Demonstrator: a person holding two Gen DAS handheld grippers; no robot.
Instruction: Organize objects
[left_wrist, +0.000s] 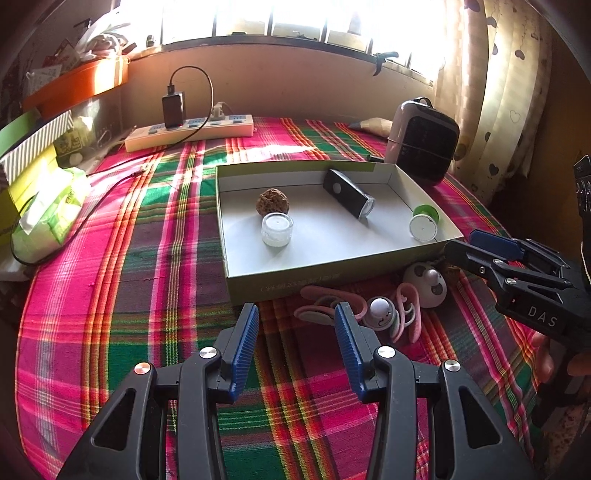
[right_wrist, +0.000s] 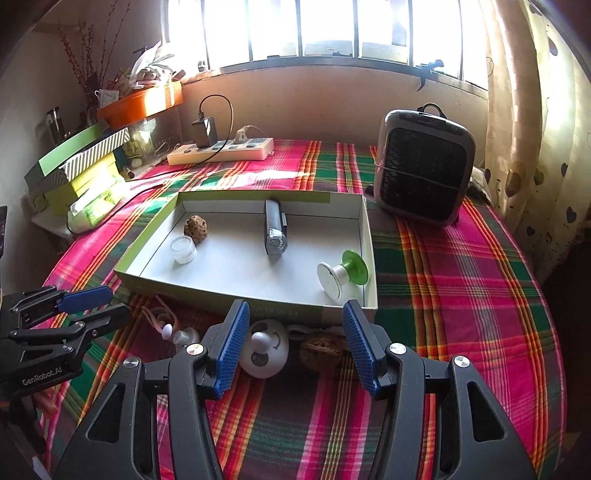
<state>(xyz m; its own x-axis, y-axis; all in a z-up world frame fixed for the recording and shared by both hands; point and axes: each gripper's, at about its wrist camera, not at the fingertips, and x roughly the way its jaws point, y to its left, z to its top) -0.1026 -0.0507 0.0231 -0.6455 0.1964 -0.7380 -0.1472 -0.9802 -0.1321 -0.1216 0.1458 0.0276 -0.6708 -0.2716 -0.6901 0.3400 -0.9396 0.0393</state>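
Box (right_wrist: 343, 304) on plaid surface (right_wrist: 461, 295) already holds jar, spool, torch, nut; leftovers (round panda toy (right_wrist: 264, 352), walnut (right_wrist: 320, 353), pink clips (left_wrist: 325, 306)) lie just outside box's near wall, so both tools — left (left_wrist: 295, 332), right (right_wrist: 295, 343) — hover spread, empty, prob. lining up next pick.

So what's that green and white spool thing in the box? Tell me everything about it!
The spool looks like plastic, with a round white disc at one end, a green disc at the other and a thin pale core between. It lies tipped on its side in the near right corner of the shallow cardboard box, white end facing the cameras, resting on the white floor close to the right wall. Neither gripper touches it.
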